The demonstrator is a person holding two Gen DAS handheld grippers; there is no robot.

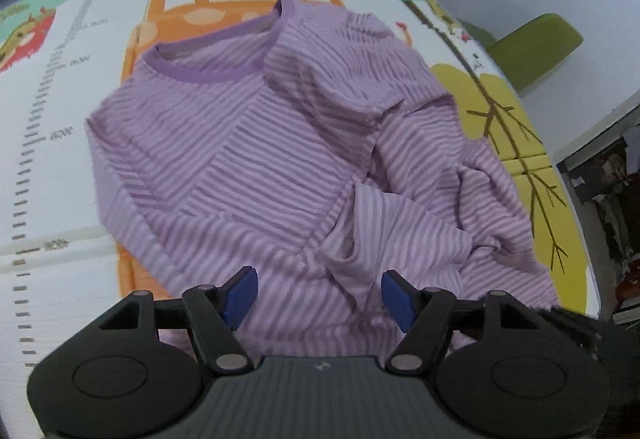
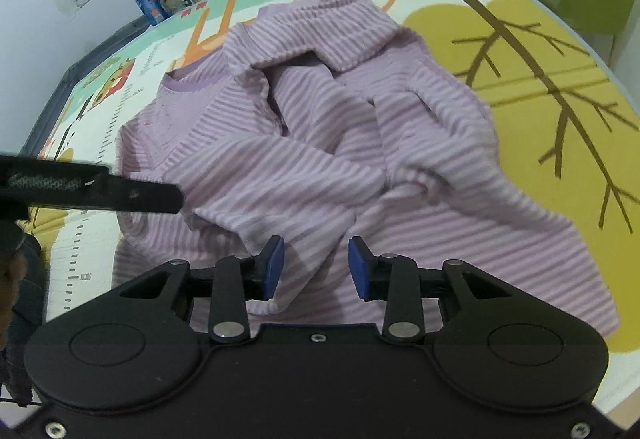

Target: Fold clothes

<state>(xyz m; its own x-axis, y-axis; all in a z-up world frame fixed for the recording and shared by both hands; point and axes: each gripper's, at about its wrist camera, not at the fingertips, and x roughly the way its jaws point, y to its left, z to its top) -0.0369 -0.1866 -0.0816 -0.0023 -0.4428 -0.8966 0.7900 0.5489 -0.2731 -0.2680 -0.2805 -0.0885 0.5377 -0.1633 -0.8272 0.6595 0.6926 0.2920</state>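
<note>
Here both the left claw [image 1: 316, 297] and right claw [image 2: 316, 267] gape empty above the striped shirt [image 1: 256, 159], no writing legible.

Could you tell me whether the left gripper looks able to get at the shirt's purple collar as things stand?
Probably yes. The left gripper is open over the near hem of the striped shirt, and the collar lies uncovered at the far end, nothing standing between them.
</note>
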